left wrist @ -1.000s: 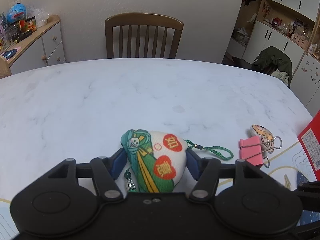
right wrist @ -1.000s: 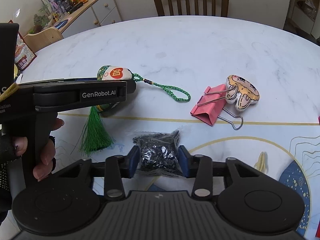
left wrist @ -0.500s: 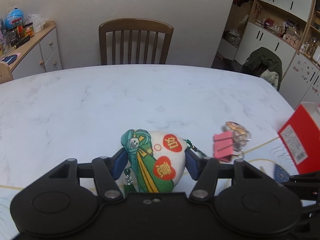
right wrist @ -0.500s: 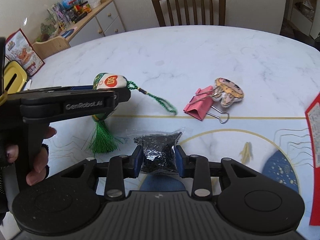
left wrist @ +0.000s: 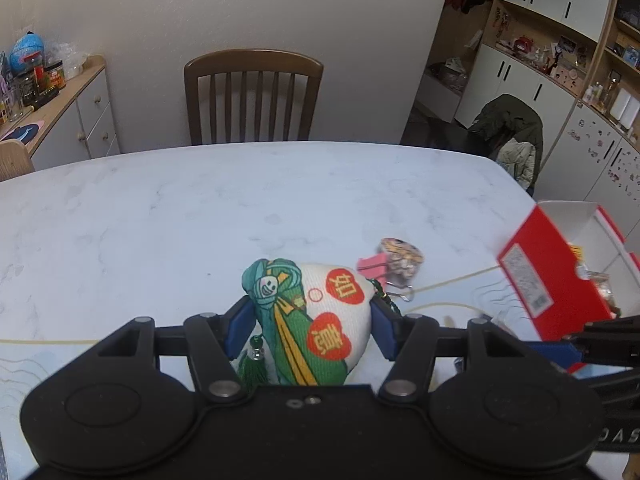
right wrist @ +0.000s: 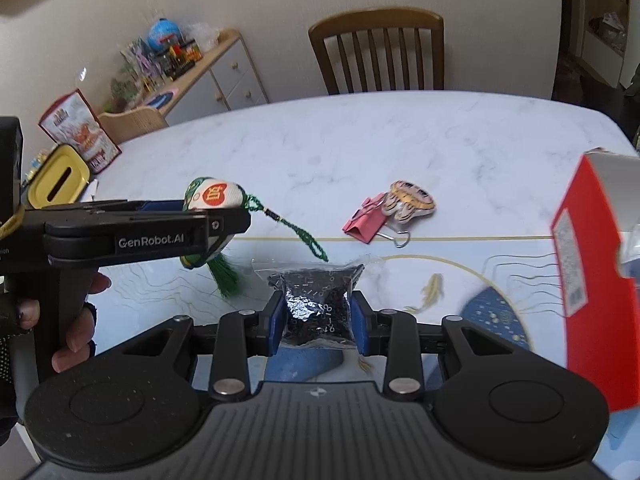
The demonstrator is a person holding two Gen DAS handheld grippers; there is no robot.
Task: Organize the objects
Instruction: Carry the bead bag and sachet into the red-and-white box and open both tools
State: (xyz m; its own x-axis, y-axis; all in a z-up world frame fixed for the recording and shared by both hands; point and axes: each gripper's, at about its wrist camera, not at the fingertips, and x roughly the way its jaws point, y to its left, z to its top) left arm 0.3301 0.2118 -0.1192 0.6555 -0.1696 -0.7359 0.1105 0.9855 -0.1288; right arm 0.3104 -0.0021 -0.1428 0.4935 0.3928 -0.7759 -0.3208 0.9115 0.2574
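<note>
Currently the left gripper [left wrist: 310,330] has its blue-padded fingers [left wrist: 239,326] pinching a stuffed white fabric charm printed with green figures and red hearts [left wrist: 310,320], held clear above the white marble-patterned table [left wrist: 160,220]. Seen from the right wrist, the charm's green tassel [right wrist: 222,280] hangs down under it and its braided green cord loop [right wrist: 304,236] trails off to the side in the air. A hand [right wrist: 74,320] wraps the grip of that left tool.

The right gripper [right wrist: 318,320] pinches a small clear plastic bag of tiny black beads [right wrist: 318,302] between its own blue fingers [right wrist: 276,322], also lifted off the table.

On the table beyond both tools lies a pink binder clip [right wrist: 364,220] with wire handles, touching a small tiger-striped plush charm [right wrist: 410,202]. To the right stands an open red cardboard box with a white label on its side [right wrist: 592,264]; in the left wrist view some items show inside it, too blurred to identify. A brown wooden slatted chair [left wrist: 254,96] stands at the table's far side.
</note>
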